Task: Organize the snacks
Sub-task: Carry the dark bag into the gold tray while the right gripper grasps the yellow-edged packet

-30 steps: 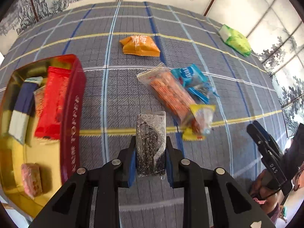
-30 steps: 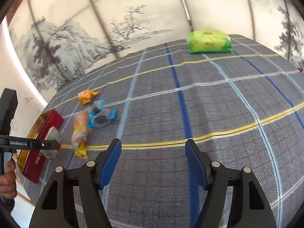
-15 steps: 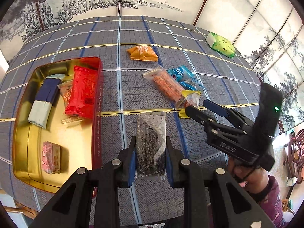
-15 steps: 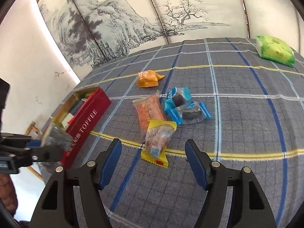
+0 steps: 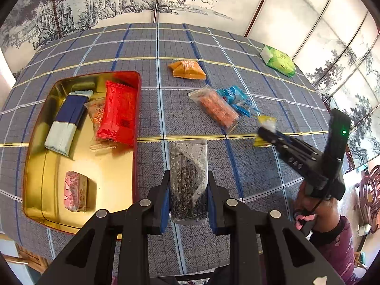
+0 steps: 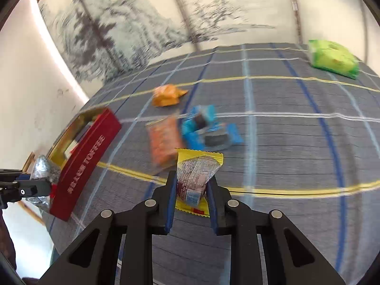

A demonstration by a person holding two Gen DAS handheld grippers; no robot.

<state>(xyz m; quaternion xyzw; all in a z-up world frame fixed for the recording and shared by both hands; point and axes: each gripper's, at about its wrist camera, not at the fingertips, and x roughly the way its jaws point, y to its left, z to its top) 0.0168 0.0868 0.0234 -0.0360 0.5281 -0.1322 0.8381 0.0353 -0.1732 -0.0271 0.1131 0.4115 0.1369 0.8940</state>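
My left gripper is shut on a dark speckled snack packet and holds it above the checked tablecloth, just right of the red toffee tin. In the right wrist view this gripper and its packet sit at the tin's near end. My right gripper has its jaws closing on a clear packet with yellow ends, and the pads press on it. The left wrist view shows the right gripper and that yellow packet on the table's right side.
The tin holds a red packet, a blue-and-white packet and a pink one. An orange packet, a long orange-filled packet, blue packets and a green pack lie on the cloth. A hand and sleeve are at right.
My right gripper moved in over the yellow packet and shut on it. My left gripper rose and drew back with the dark packet, so the whole tin came into view.
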